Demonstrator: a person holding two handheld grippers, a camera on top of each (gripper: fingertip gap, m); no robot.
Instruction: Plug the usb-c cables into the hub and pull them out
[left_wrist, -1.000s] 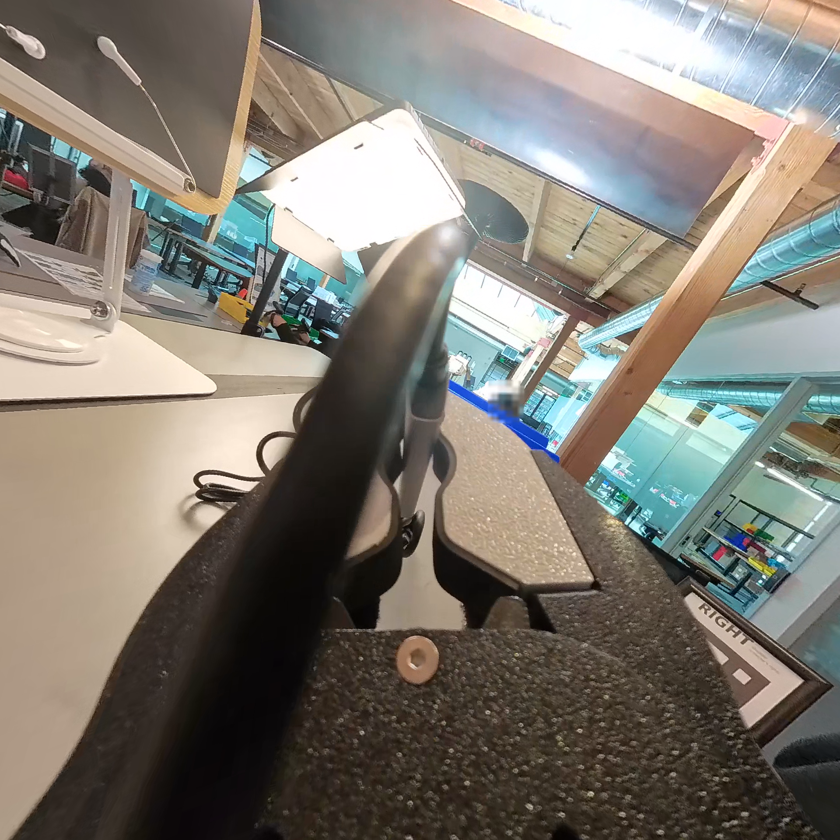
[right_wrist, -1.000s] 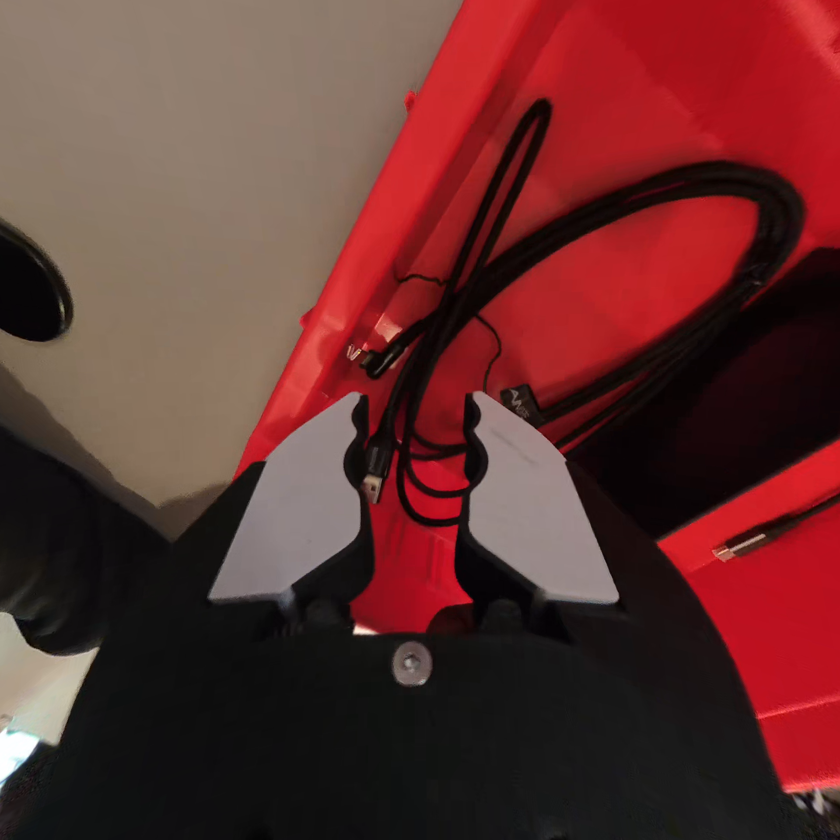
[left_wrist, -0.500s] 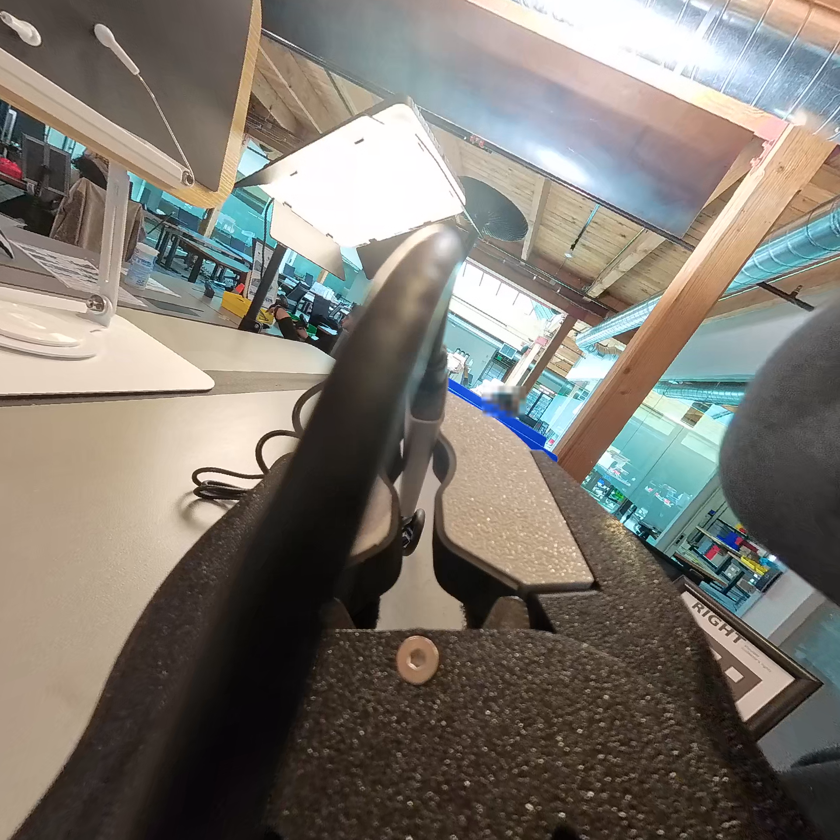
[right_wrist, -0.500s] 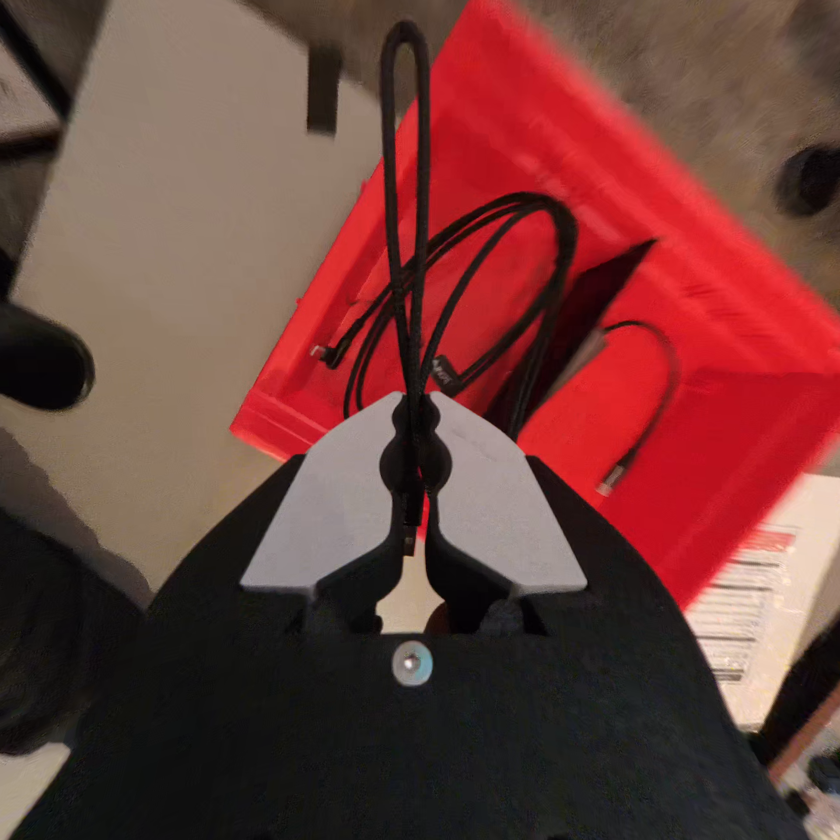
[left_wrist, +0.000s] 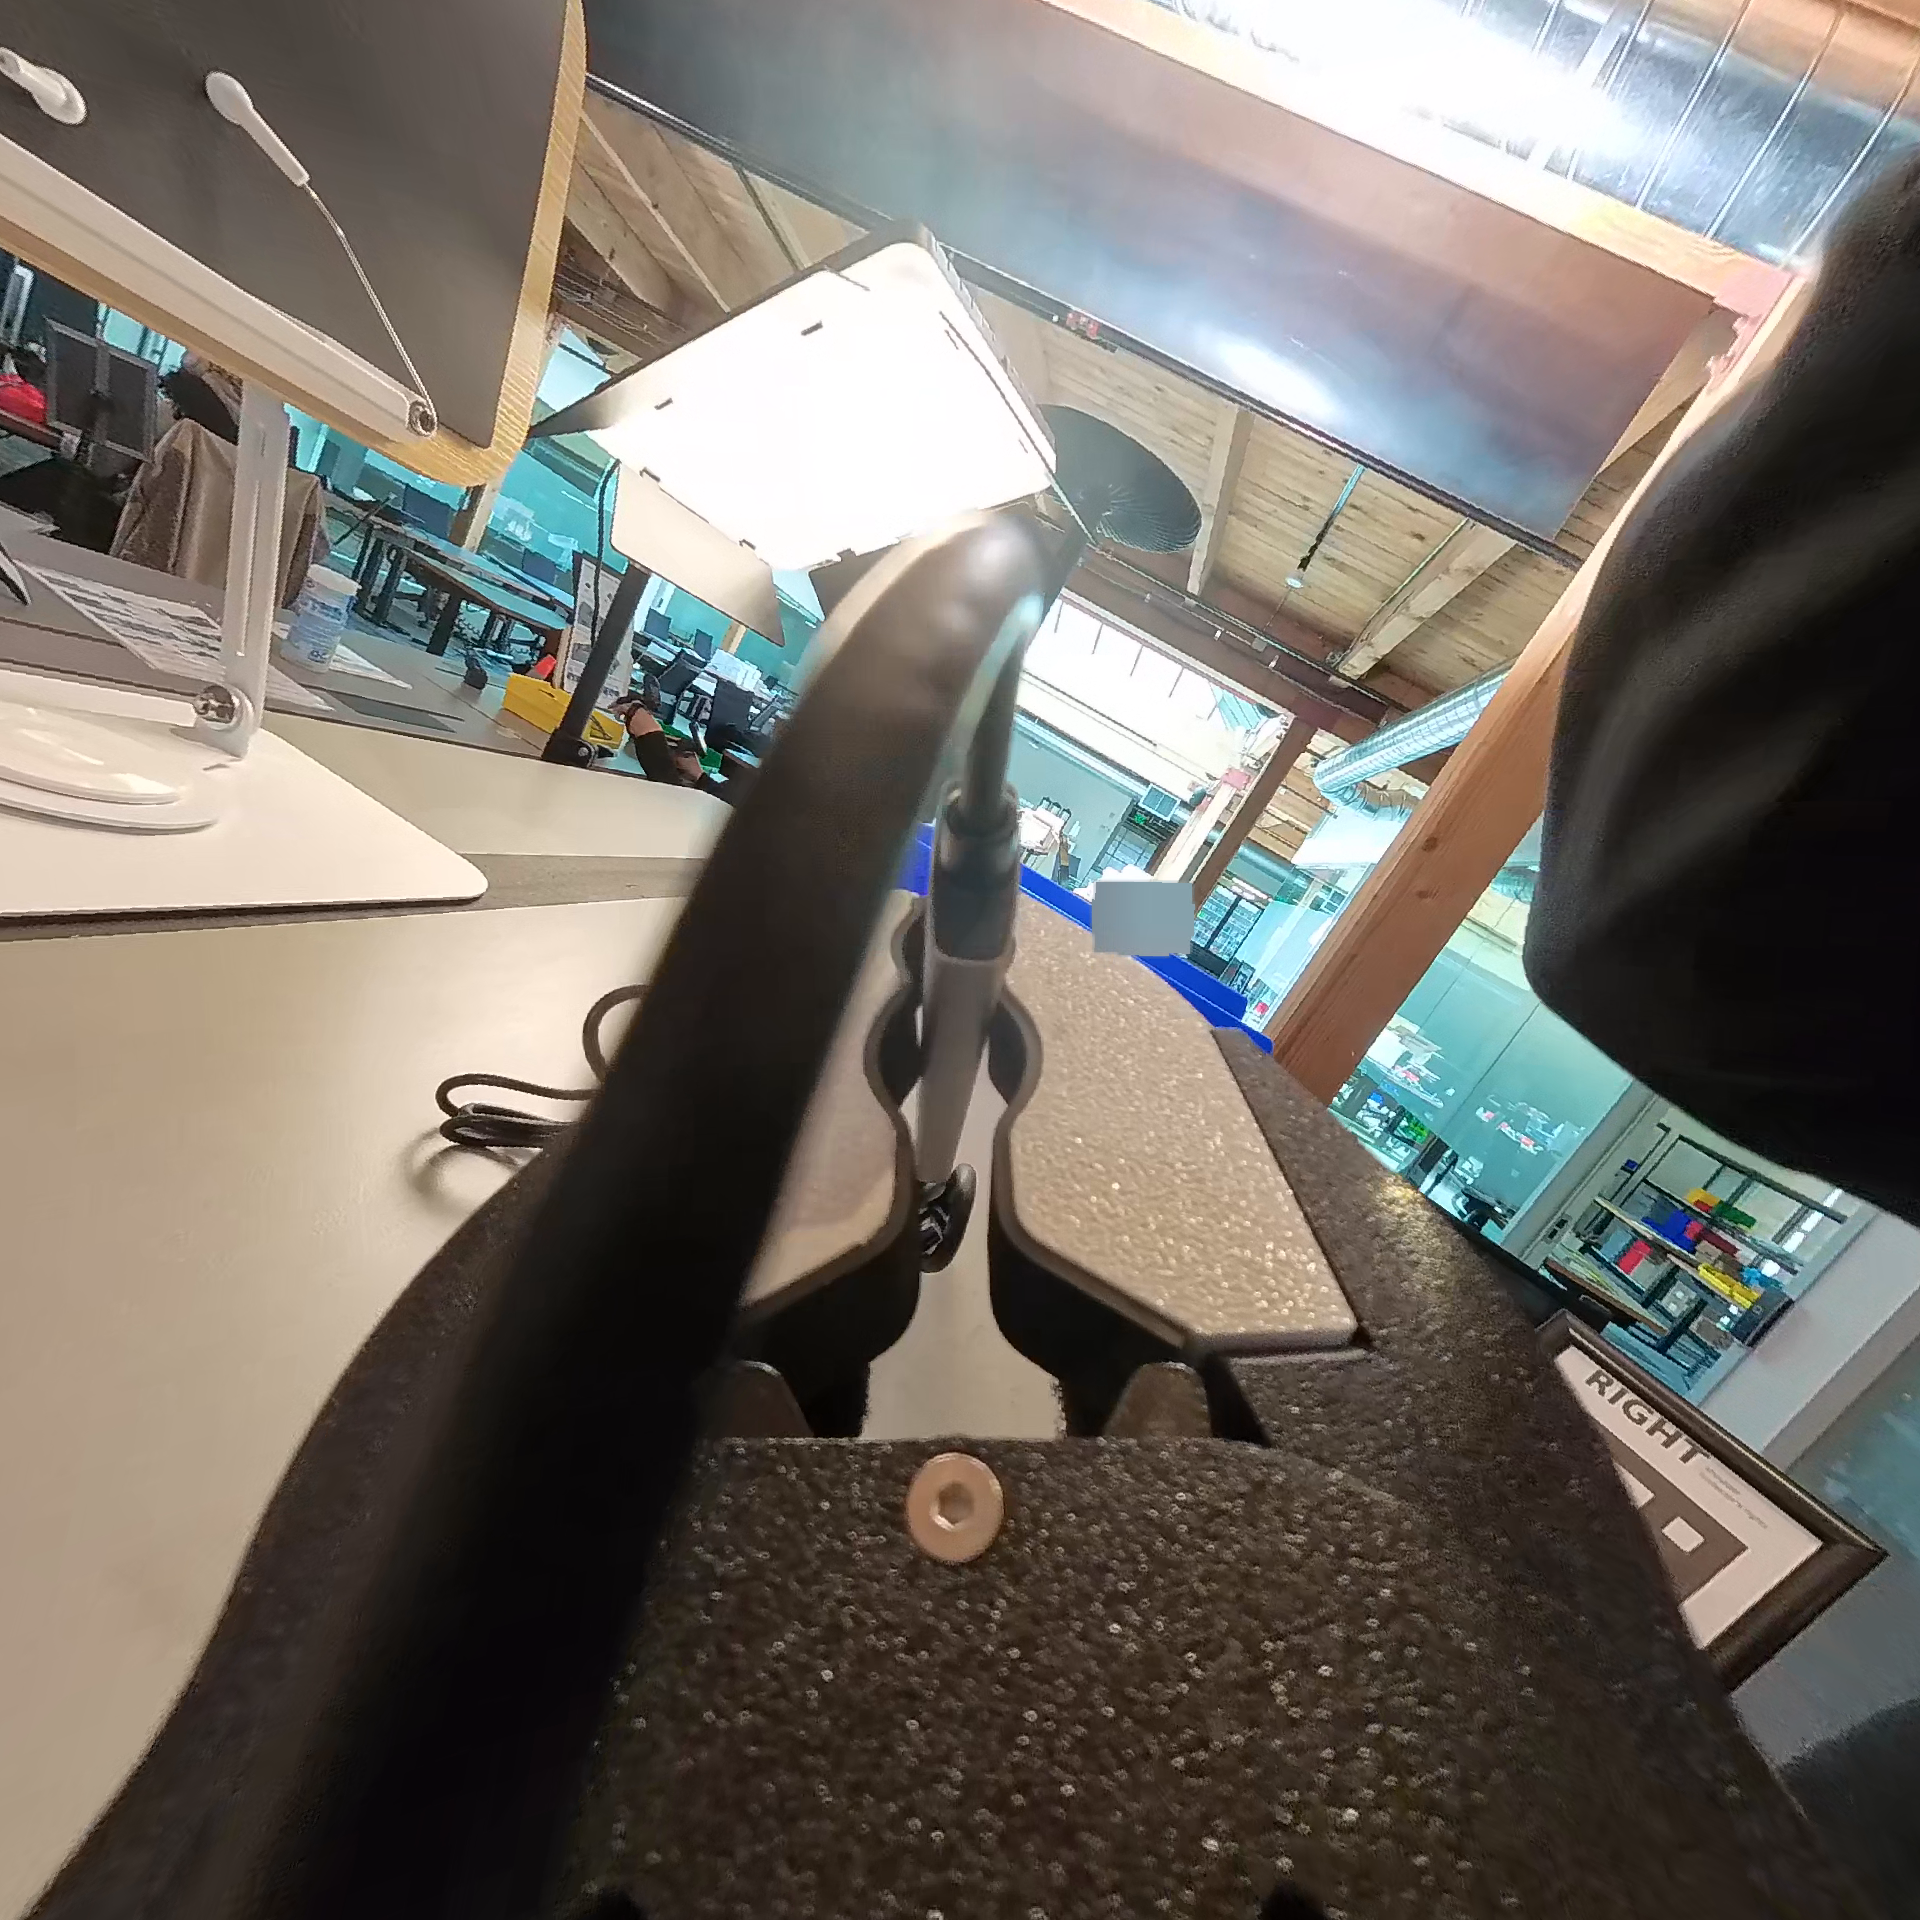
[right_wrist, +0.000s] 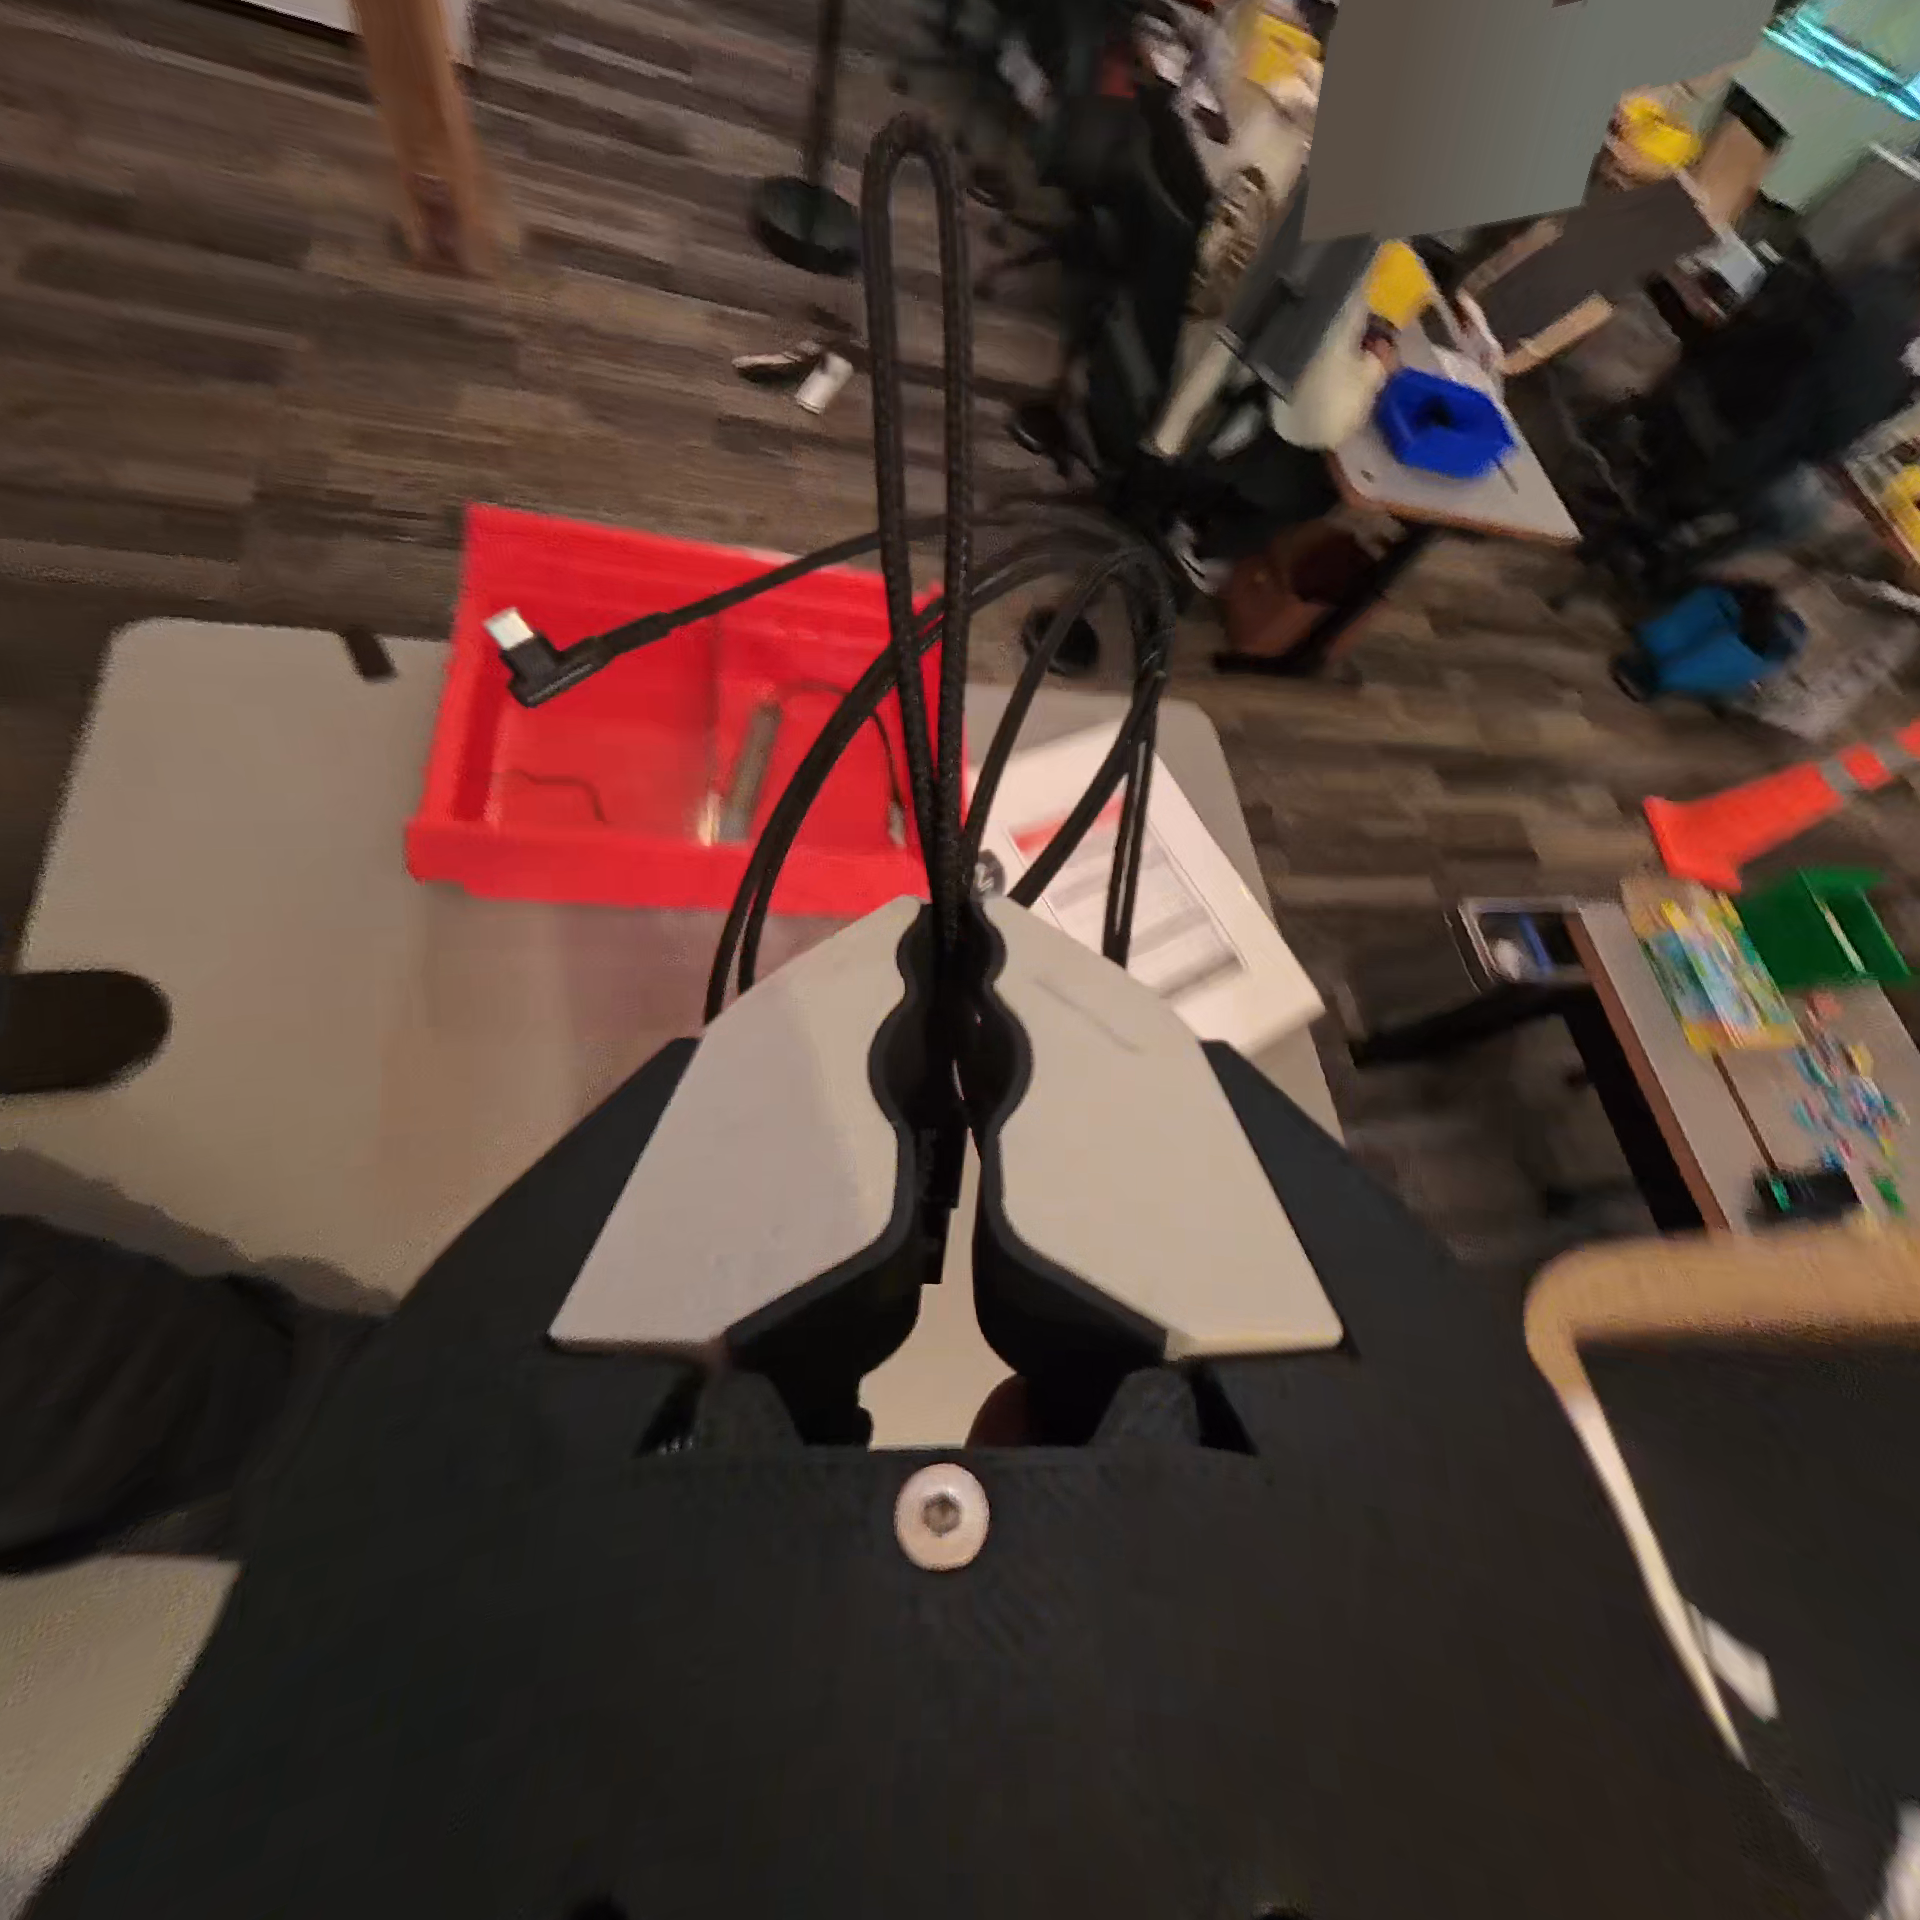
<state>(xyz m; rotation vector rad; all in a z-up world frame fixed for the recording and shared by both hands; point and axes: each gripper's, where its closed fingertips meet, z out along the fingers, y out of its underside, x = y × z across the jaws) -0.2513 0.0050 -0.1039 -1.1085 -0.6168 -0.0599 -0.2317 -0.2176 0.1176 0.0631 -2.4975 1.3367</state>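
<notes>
The left claw (left_wrist: 951, 1039) clamps an upright grey hub (left_wrist: 961, 1029) above the table (left_wrist: 208, 1143).

Your left gripper (left_wrist: 961, 1049) has open grey table (left_wrist: 208, 1195) to its left, broken only by a loose black cord (left_wrist: 499, 1117) near the fingers and a white lamp base (left_wrist: 156, 821) farther left. A thick black cable (left_wrist: 727, 1039) arcs close across that side, and a dark blurred mass (left_wrist: 1745, 727) blocks the right. Below your right gripper (right_wrist: 940, 1039), bare table (right_wrist: 260, 935) lies left; far ahead the red bin (right_wrist: 623, 862) and dangling cable loops (right_wrist: 1039, 675) obstruct.
</notes>
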